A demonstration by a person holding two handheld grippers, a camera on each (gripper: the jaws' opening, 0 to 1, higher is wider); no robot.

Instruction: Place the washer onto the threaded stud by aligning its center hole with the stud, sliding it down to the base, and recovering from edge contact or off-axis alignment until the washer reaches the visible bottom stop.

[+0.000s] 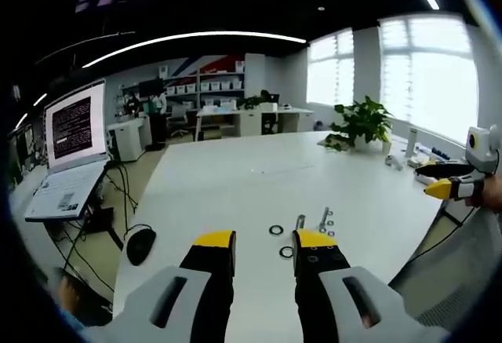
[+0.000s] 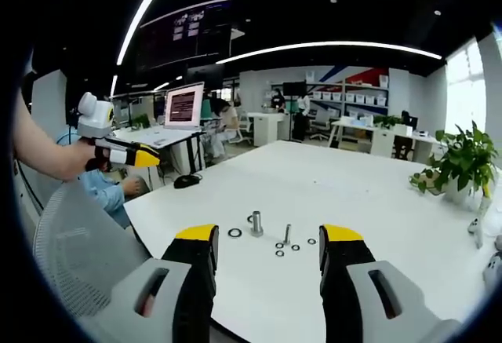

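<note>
Two threaded studs stand upright on the white table [image 1: 235,178]: a thicker stud [image 2: 256,224] and a thinner stud [image 2: 287,233]; in the left gripper view they are the near stud [image 1: 299,222] and the far stud [image 1: 324,219]. Dark washers lie flat around them, such as one washer [image 2: 234,233] and a second washer [image 1: 276,230], plus several small ones [image 2: 296,246]. My right gripper [image 2: 268,237] is open and holds nothing, short of the studs. My left gripper [image 1: 263,241] is open too, its jaws closer together, just short of a washer [image 1: 286,252].
A laptop [image 1: 74,147] and a mouse [image 1: 141,245] sit off the table's left edge. A potted plant [image 1: 361,123] stands at the far right corner. A mesh chair [image 2: 70,241] is beside the table. The other gripper [image 1: 447,182] hovers off the right edge.
</note>
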